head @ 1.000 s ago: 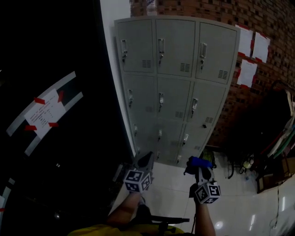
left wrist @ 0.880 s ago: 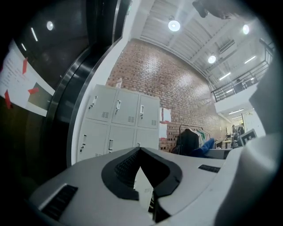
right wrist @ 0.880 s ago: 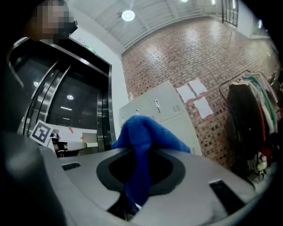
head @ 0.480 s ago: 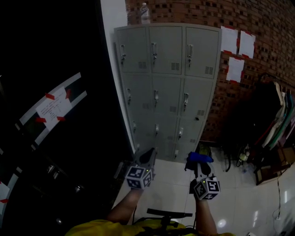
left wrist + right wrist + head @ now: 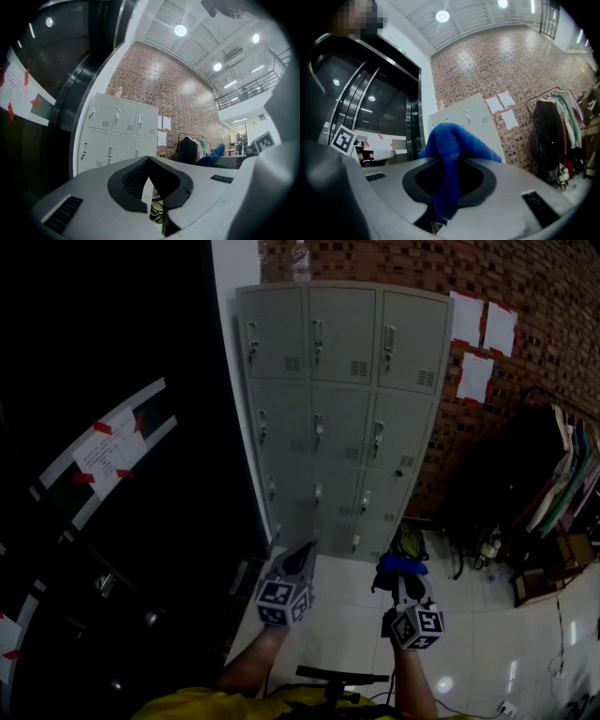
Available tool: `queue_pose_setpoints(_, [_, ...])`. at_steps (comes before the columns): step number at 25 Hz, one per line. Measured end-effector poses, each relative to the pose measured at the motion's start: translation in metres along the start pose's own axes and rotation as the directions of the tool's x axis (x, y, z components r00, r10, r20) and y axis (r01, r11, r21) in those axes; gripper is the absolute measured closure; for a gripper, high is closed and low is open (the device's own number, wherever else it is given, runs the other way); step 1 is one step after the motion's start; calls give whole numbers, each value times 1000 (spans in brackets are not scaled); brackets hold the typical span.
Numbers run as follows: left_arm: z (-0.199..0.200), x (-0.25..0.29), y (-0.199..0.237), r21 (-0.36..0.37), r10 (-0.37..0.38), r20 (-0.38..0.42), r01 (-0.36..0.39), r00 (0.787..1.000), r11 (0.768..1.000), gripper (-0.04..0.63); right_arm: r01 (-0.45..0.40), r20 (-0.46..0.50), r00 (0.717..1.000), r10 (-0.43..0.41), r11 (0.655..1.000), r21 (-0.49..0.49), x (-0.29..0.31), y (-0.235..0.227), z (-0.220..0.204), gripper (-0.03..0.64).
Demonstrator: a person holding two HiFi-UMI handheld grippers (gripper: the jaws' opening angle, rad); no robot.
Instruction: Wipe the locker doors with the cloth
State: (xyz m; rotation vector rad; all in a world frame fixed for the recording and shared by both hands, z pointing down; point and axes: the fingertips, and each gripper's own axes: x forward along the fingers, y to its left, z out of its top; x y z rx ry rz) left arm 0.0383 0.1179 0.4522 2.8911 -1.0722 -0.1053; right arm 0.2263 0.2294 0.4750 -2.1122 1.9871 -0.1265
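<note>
A grey bank of lockers (image 5: 337,409), three doors wide and three high, stands against a brick wall ahead. It also shows far off as lockers (image 5: 117,136) in the left gripper view and lockers (image 5: 464,117) in the right gripper view. My right gripper (image 5: 401,579) is shut on a blue cloth (image 5: 450,154), which bunches above the jaws as cloth (image 5: 401,566). My left gripper (image 5: 296,563) is shut with nothing in it. Both are held low, well short of the lockers.
A dark glass wall (image 5: 103,474) with taped paper runs along the left. Papers (image 5: 483,343) hang on the brick wall right of the lockers. A clothes rack (image 5: 553,484) and bags (image 5: 405,542) stand on the white tiled floor at right.
The view has shifted a little, so the lockers sit slightly higher and more centred. Both grippers stay low in much the same place, the cloth still held.
</note>
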Motion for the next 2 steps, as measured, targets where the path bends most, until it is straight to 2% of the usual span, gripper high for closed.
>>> queue_pose_setpoints(2, [1,-2,-2,2,-9,-3,9,1000,1000,603,5,-1,1000,-5,1000,5,0,2,-1,546])
